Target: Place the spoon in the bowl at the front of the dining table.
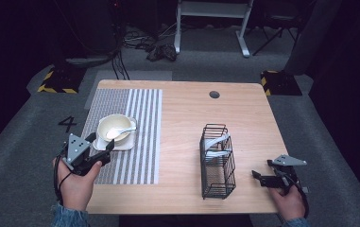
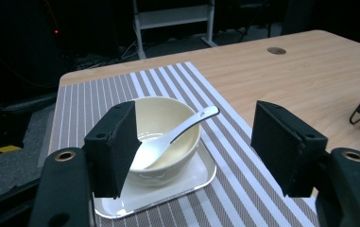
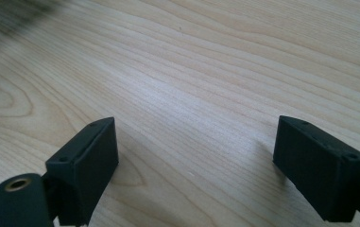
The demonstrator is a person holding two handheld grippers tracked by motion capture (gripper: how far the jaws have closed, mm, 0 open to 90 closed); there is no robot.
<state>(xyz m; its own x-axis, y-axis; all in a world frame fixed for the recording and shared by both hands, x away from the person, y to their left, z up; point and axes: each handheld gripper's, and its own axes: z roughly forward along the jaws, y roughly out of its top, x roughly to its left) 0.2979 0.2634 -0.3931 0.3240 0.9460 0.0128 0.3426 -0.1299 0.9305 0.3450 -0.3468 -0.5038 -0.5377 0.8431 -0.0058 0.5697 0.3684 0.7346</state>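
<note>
A person seated at a wooden table (image 1: 187,113) holds a two-jaw gripper in each hand. The left gripper (image 1: 99,142) sits at the near left corner of a striped placemat (image 1: 142,137), its jaws spread wide with nothing between them, pointing at a cream bowl (image 1: 113,126) just beyond. In the left gripper view the same gripper (image 2: 201,146) frames the bowl (image 2: 168,118) past its open jaws; the left jaw overlaps the bowl's rim in that view, though whether it touches cannot be told. The bowl stands on a small white square plate (image 2: 201,175), which lies on the placemat (image 2: 97,90), and a white spoon (image 2: 175,137) rests inside the bowl with its handle leaning over the far right rim. In the high view the spoon (image 1: 121,131) points toward the middle of the table. The right gripper (image 1: 258,176) lies well apart at the table's near right edge, just to the right of a black wire rack (image 1: 217,163) holding pale utensils. Its own view shows the right gripper (image 3: 196,161) with jaws wide apart and empty, low over bare wood (image 3: 192,71).
</note>
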